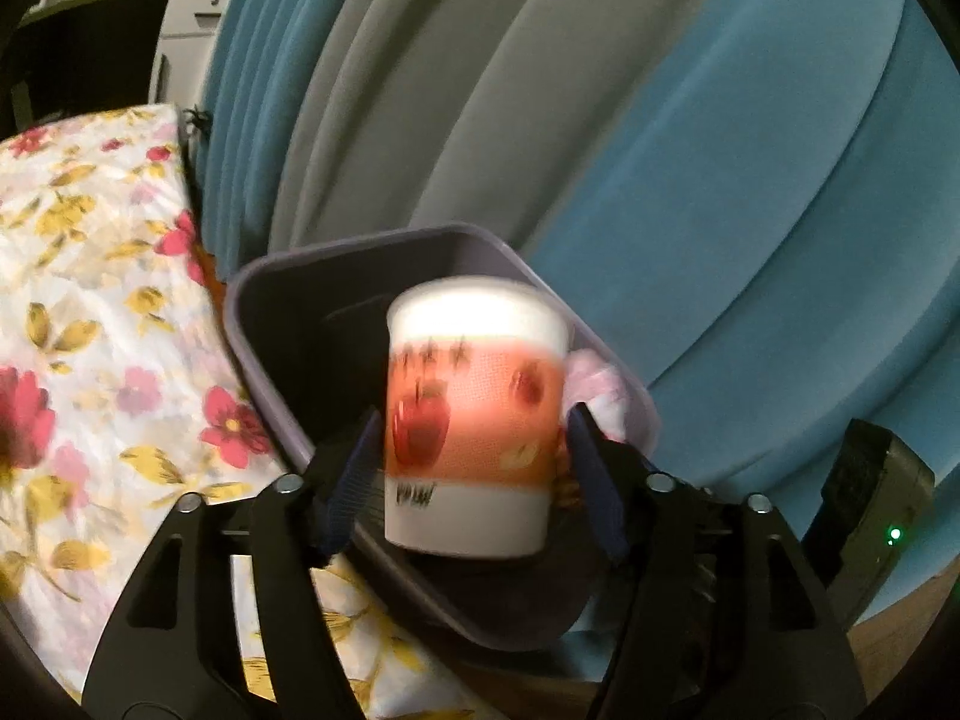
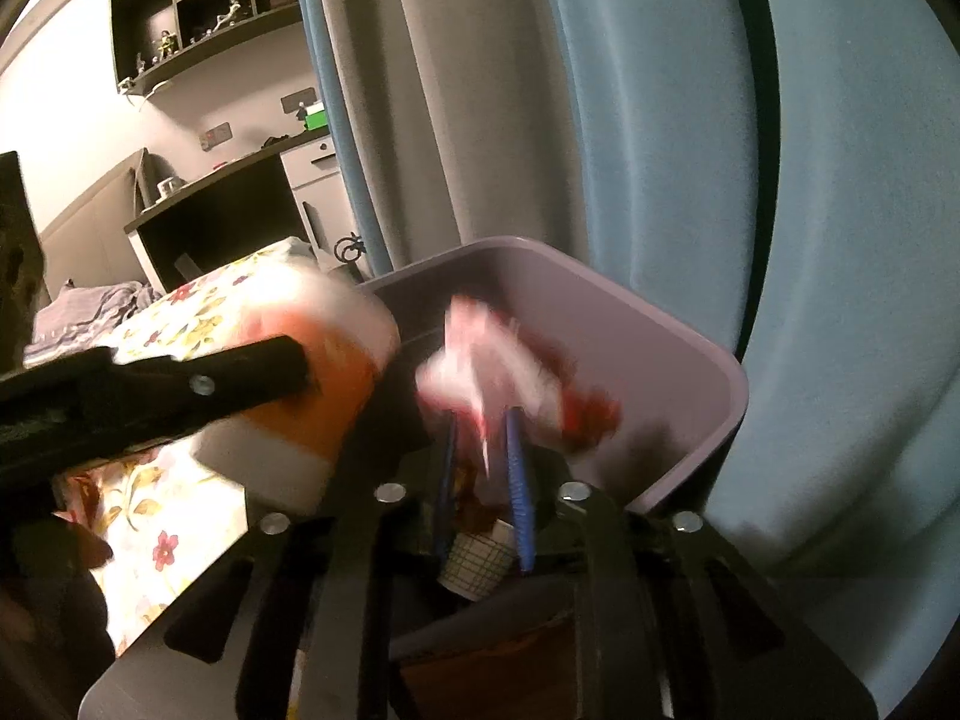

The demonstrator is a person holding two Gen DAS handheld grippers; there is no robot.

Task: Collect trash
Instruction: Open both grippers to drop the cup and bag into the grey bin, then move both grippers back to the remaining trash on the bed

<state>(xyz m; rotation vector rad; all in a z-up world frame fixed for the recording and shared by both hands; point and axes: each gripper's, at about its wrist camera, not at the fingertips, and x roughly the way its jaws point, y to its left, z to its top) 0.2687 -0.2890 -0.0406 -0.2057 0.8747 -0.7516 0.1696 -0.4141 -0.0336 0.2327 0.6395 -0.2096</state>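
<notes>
My left gripper (image 1: 474, 420) is shut on a white and orange paper cup (image 1: 474, 414) with red fruit prints, held over the grey-purple trash bin (image 1: 264, 294). The cup also shows in the right wrist view (image 2: 336, 384), gripped by the left gripper's black finger (image 2: 240, 384). My right gripper (image 2: 483, 426) is shut on a crumpled white and red wrapper (image 2: 480, 360), held above the bin's (image 2: 690, 348) opening. The same wrapper shows behind the cup in the left wrist view (image 1: 600, 390). Both views are motion-blurred.
A bed with a floral cover (image 1: 90, 330) lies left of the bin. Blue and grey curtains (image 1: 660, 120) hang behind it. A desk and shelves (image 2: 210, 198) stand at the back. Some paper trash (image 2: 480, 564) lies inside the bin.
</notes>
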